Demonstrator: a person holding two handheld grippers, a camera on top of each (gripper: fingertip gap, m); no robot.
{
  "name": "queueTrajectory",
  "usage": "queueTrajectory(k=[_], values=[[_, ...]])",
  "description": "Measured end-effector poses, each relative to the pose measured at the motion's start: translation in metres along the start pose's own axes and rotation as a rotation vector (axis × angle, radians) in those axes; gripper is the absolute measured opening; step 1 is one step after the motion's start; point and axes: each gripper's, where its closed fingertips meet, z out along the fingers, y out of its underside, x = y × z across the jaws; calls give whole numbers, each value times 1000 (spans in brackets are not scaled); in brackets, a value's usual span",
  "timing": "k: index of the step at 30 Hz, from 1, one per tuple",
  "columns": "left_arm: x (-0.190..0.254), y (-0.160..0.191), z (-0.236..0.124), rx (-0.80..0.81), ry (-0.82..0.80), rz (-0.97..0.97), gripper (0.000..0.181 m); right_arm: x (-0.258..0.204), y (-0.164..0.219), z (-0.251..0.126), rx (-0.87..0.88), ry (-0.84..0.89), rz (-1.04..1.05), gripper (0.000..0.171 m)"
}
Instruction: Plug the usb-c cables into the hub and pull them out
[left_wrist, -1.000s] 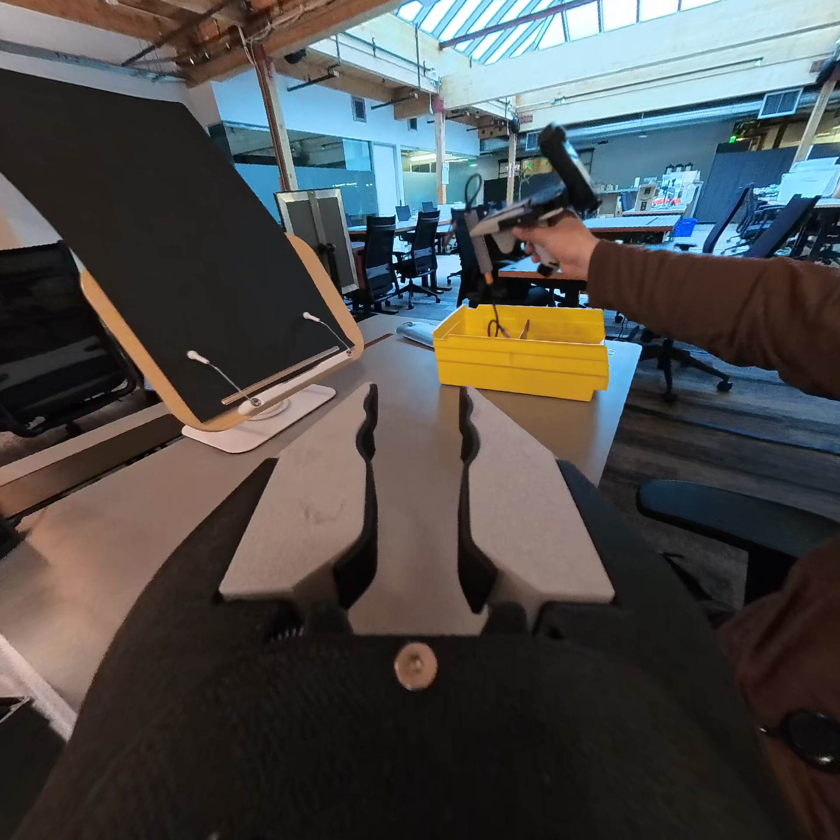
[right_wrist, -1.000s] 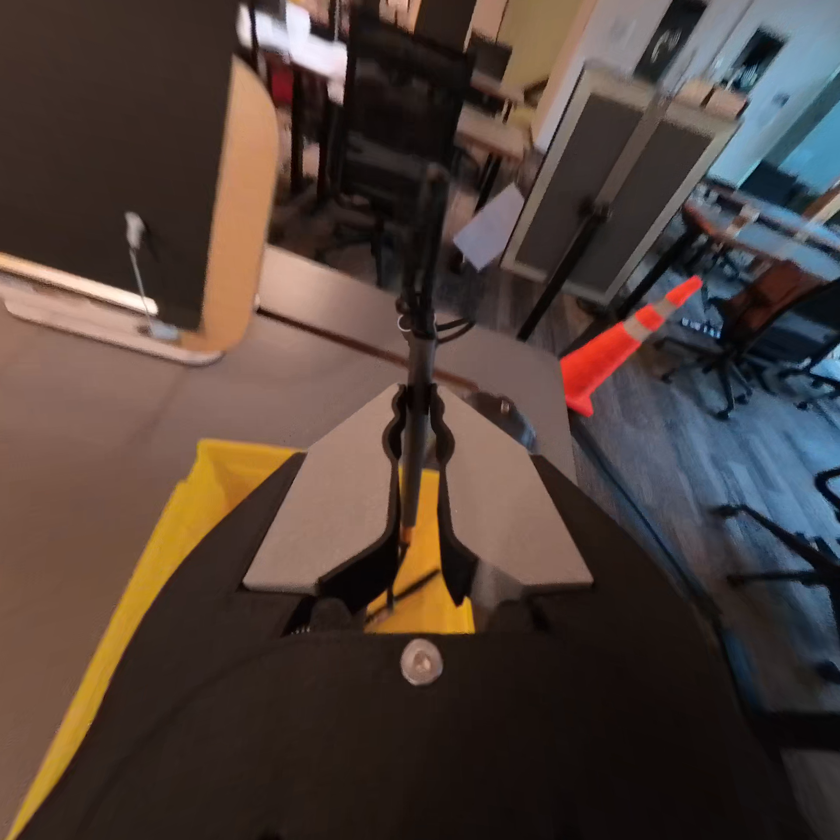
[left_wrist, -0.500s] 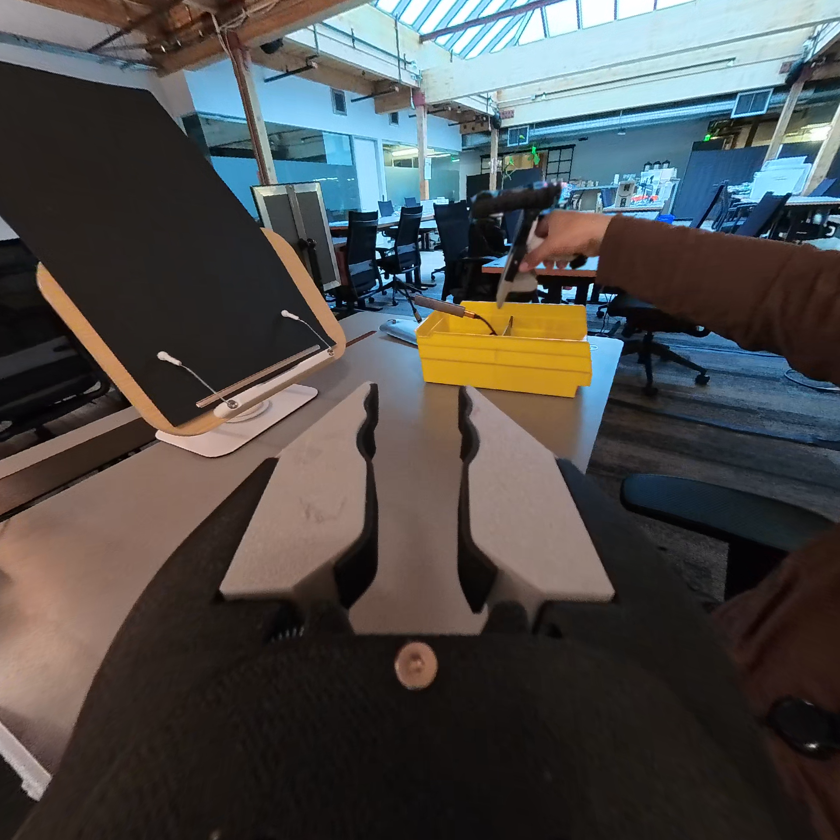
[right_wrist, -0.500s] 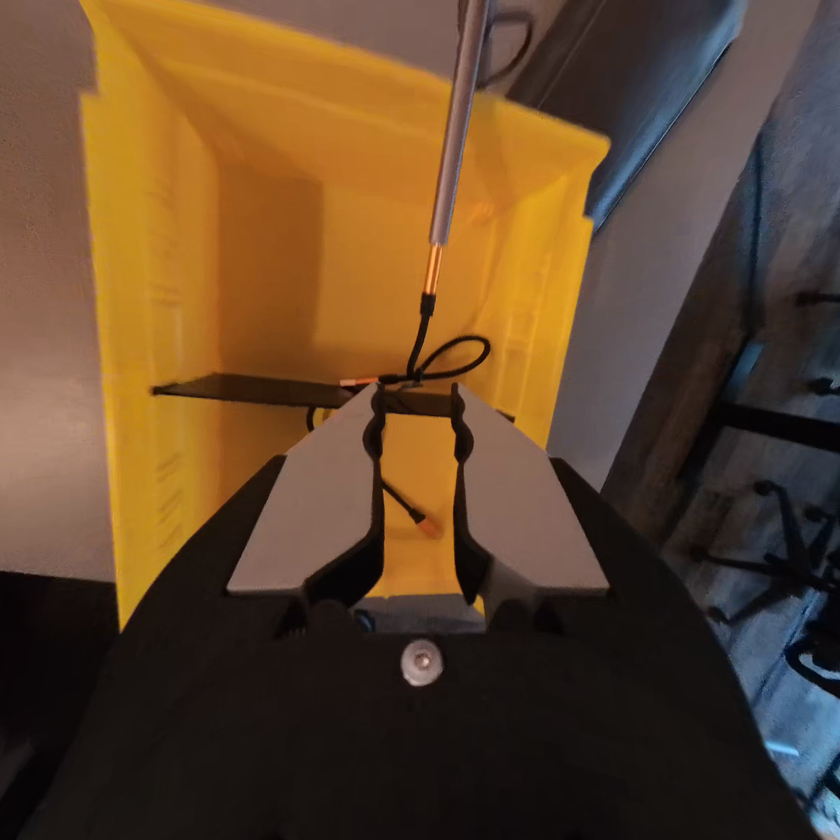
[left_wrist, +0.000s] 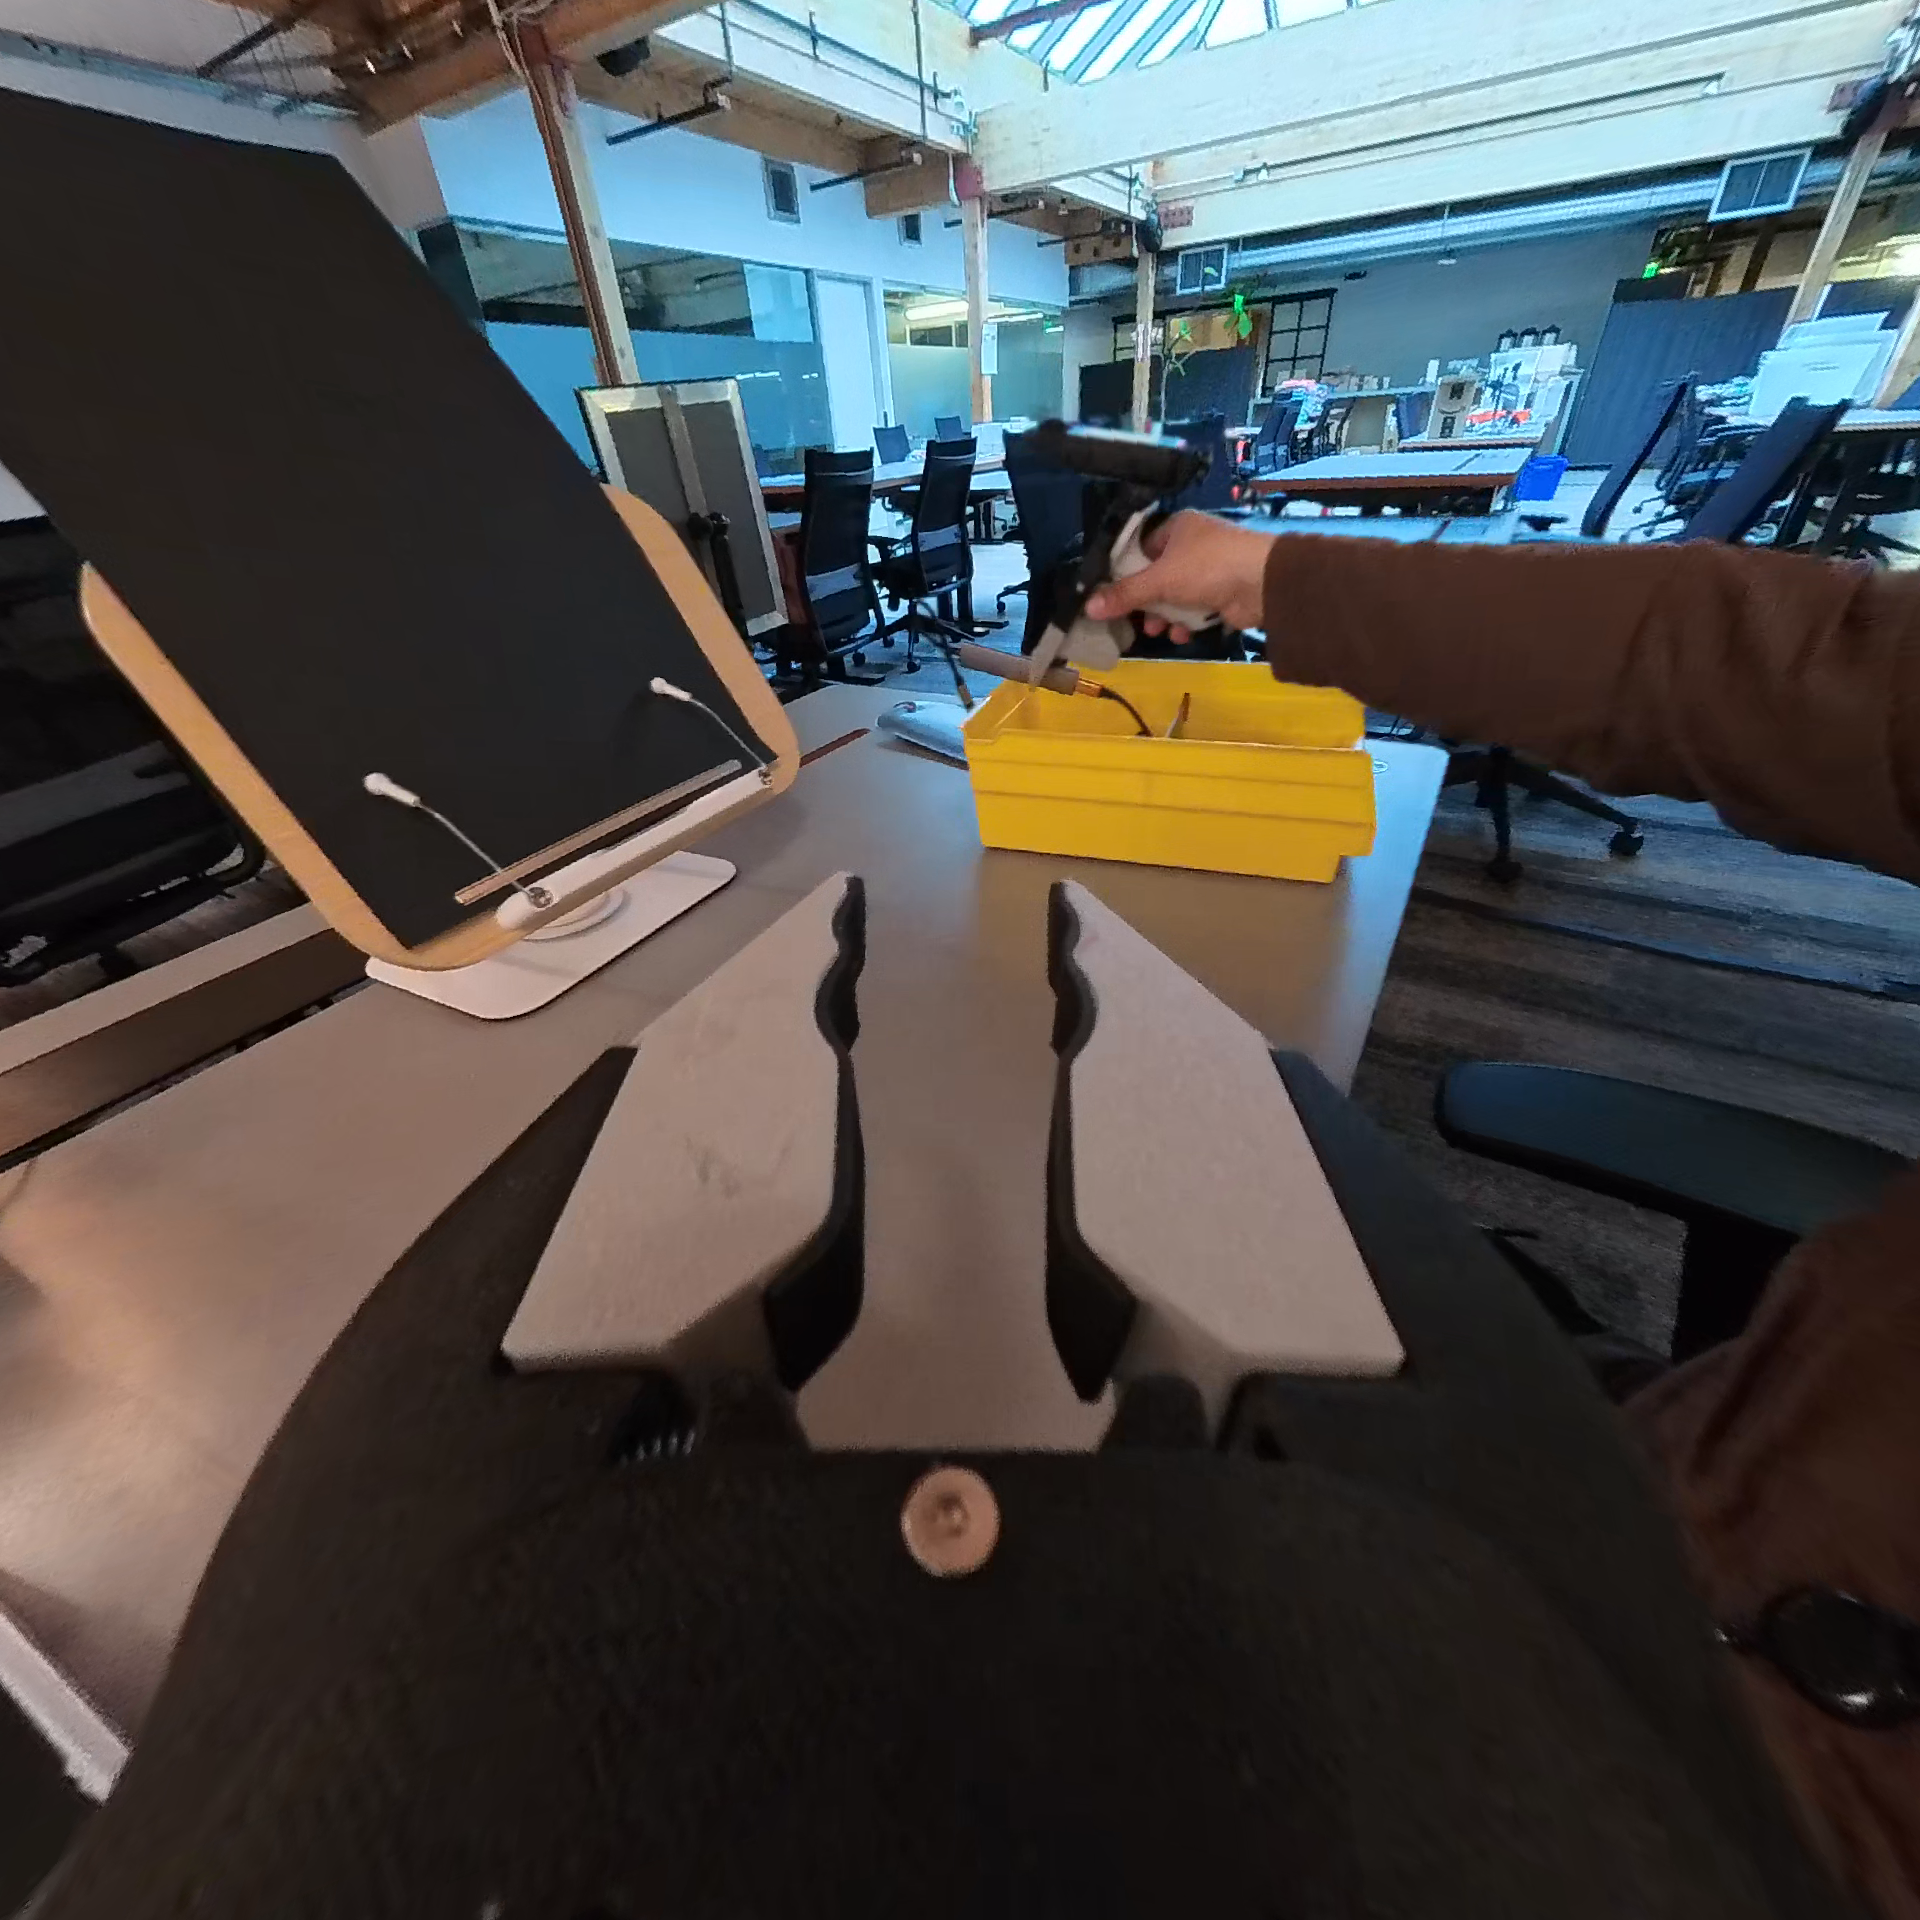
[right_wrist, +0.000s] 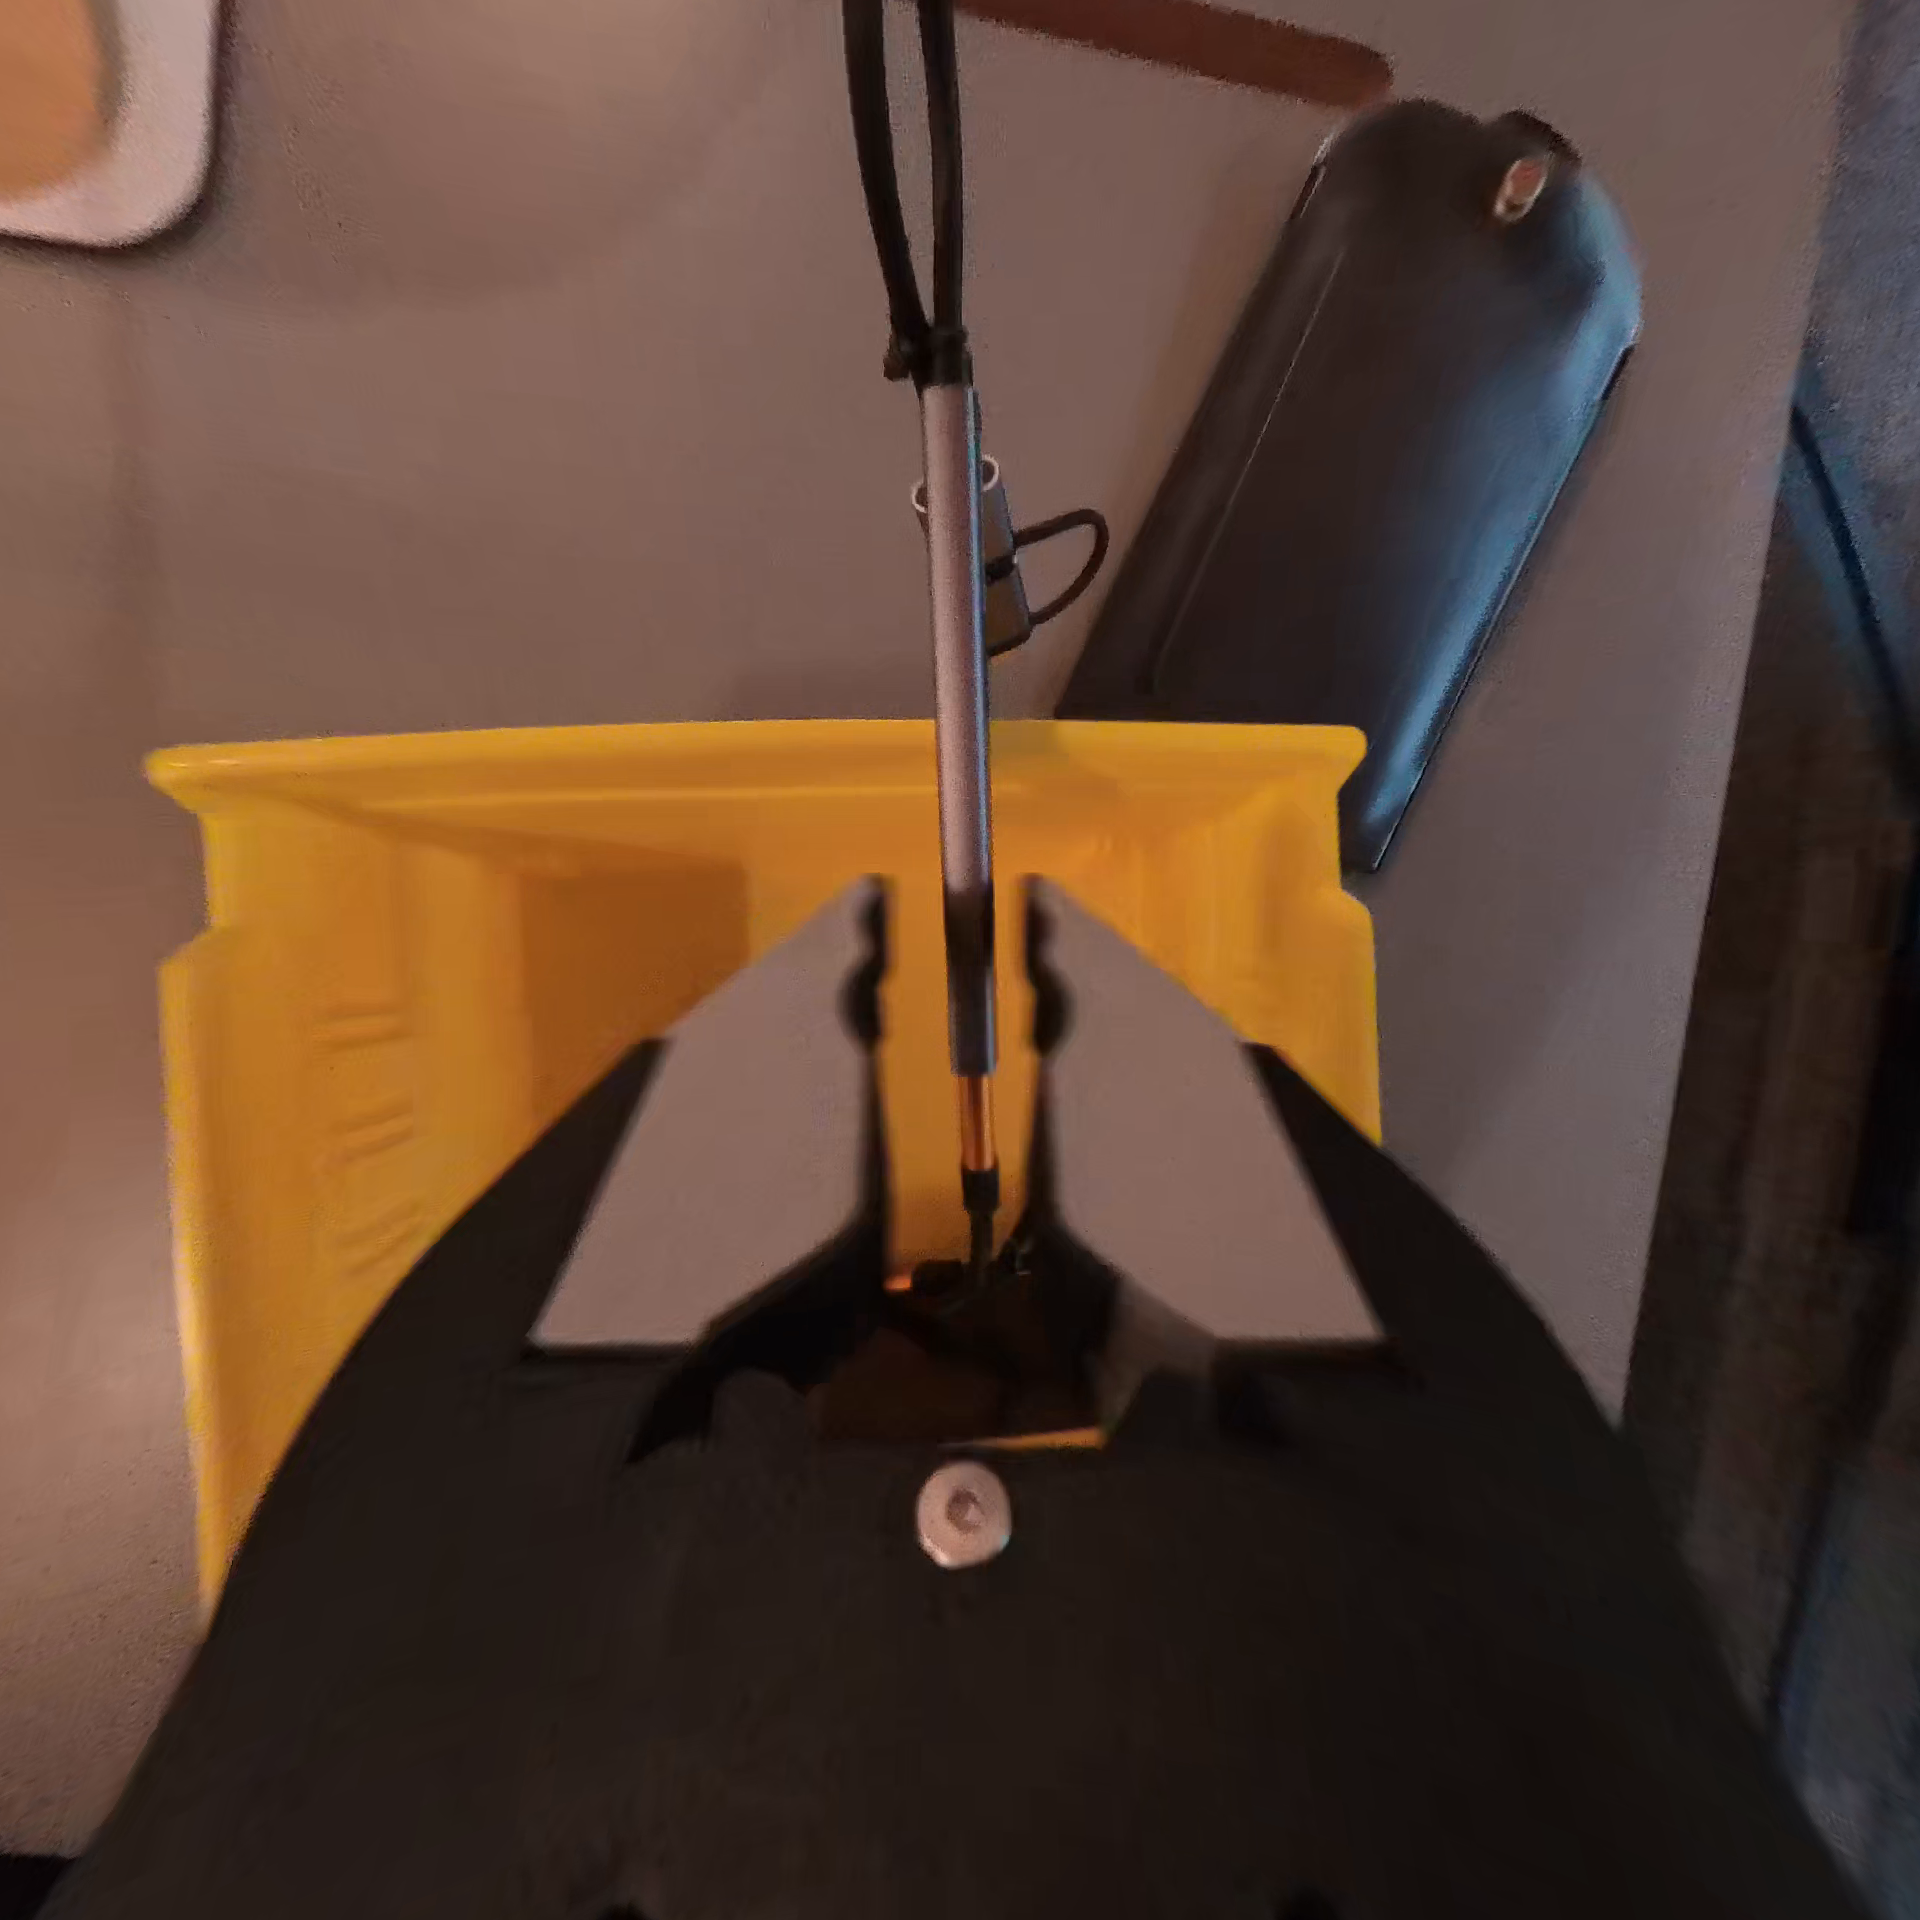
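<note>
A slim grey hub rests slanted across the rim of a yellow bin. An orange-tipped plug with a black cable sits at the hub's near end and leads down into the bin. My right gripper points down over the bin, jaws open, with the hub between the fingers and a gap on each side. In the left wrist view it hovers at the bin's left end beside the hub. My left gripper is open and empty above the table.
A black board on a white stand stands at the left of the grey table. A dark flat device lies just beyond the bin. The table's edge and an office chair are on the right. Left tips to right tips: about 60 cm. My right gripper's tips are some 20 cm from the dark flat device.
One second ago my right gripper held the hub up in the air. It let go over the bin, then came down, and the hub now lies between its open fingers. The left gripper stayed put.
</note>
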Motion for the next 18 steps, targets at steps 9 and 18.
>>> queueTrajectory(k=[9,18], values=[[-13,12,6,-19,3,-37,32,-42,14,-38,160,-277,-568,6],[2,12,17,-39,18,1,32,-7,87,-17,-381,-44,-917,6]])
